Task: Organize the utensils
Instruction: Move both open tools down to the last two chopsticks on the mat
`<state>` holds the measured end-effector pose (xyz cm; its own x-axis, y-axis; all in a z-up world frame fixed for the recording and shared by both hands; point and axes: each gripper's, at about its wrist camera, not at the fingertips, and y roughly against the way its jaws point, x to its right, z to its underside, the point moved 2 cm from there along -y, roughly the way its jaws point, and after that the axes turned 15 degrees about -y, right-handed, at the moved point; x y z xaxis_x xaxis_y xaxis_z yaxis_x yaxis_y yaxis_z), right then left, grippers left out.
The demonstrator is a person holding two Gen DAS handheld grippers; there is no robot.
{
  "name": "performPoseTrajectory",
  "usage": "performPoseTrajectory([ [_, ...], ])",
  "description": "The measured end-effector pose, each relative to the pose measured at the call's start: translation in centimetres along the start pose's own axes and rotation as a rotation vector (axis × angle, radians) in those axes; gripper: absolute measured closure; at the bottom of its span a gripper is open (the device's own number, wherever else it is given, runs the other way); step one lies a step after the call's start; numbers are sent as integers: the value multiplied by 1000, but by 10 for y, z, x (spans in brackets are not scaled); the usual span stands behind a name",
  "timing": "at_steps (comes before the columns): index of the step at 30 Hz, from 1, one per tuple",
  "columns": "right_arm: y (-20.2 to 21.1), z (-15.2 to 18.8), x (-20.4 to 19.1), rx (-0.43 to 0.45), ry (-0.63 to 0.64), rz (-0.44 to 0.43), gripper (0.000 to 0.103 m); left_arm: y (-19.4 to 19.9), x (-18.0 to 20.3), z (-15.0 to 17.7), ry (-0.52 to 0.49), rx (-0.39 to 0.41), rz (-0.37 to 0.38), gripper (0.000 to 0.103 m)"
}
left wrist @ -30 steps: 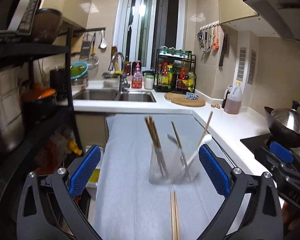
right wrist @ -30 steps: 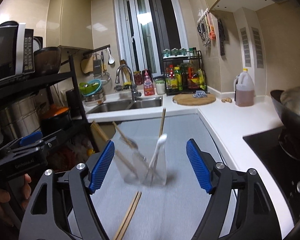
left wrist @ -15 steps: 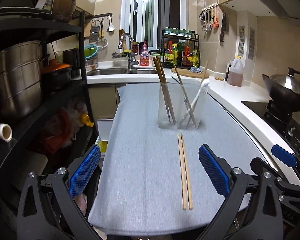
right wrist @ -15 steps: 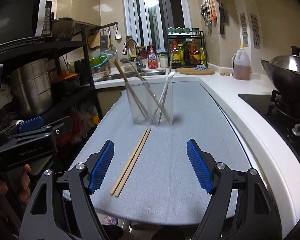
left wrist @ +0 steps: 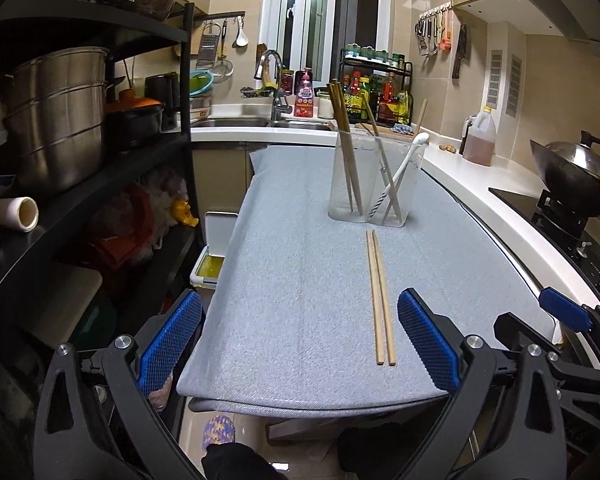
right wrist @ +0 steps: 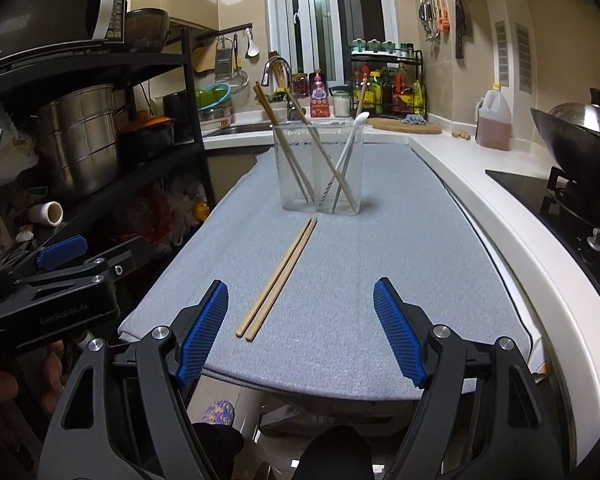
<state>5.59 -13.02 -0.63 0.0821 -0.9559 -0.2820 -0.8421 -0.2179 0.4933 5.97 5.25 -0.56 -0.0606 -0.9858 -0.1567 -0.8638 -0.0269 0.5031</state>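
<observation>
A pair of light wooden chopsticks (left wrist: 379, 296) lies on the grey cloth-covered table (left wrist: 300, 264), also seen in the right wrist view (right wrist: 278, 278). Beyond them stands a clear two-compartment holder (left wrist: 374, 184) (right wrist: 318, 168) with chopsticks in its left part and chopsticks plus a white spoon (left wrist: 400, 168) in its right part. My left gripper (left wrist: 300, 340) is open and empty over the table's near edge. My right gripper (right wrist: 300, 332) is open and empty, the chopsticks' near ends just ahead of its left finger.
A black shelf rack (left wrist: 100, 128) with steel pots stands on the left. A white counter (right wrist: 500, 208) with a hob and wok (right wrist: 580, 128) runs along the right. The sink (left wrist: 260, 120), bottle rack and oil jug (left wrist: 478, 138) are at the back.
Both grippers have drawn back from the holder toward the table's near edge. The loose chopsticks now show fully. Both stay open.
</observation>
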Motion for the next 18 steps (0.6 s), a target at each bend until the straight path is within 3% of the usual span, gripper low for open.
performPoseTrajectory([
  [18,-49,21,14,-143,-71,45,28,-10,-19,9,2,-29,-58,8],
])
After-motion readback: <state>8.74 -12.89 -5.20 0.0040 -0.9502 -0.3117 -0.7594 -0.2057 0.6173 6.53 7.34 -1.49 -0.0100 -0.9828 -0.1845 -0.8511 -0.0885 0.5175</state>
